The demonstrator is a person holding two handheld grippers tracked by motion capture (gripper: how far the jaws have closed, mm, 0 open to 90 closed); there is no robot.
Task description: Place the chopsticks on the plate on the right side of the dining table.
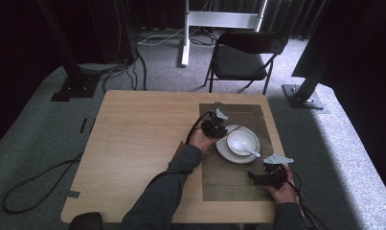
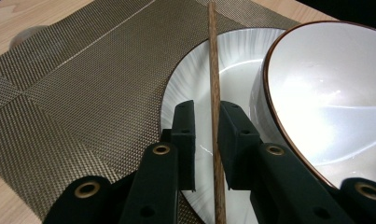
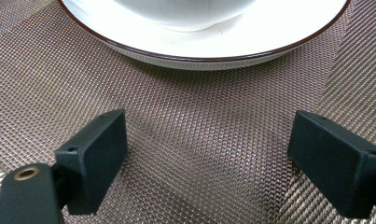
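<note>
Chopstick (image 2: 213,70), a thin brown wooden stick, runs between the two black jaws of the left gripper (image 2: 205,135) and lies over the left part of the white plate (image 2: 232,56), its far end reaching out above the woven placemat (image 2: 83,84). The jaws stand a little apart: the right pad sits against the stick or just beside it, while a clear gap shows on the left, so the stick is not clamped. Its near end is cut off by the bottom edge of the left gripper view.

Just right of the stick, a white bowl (image 2: 325,93) with a dark rim stands on the plate. From the high view a white spoon (image 1: 250,152) rests in the bowl with its handle toward the near right. The left gripper (image 1: 213,128) sits at the plate's left edge, and there the chopstick is too thin to make out well.

The right gripper (image 1: 267,176) rests low on the placemat near the plate's near right side, jaws wide apart with nothing but bare mat between them. Its own view shows the plate's brown-lined rim (image 3: 204,56) just beyond, and the bowl's top is cut off.

The wooden table (image 1: 133,143) is open to the left of the mat. The mat's right border lies close to the table's right edge.
</note>
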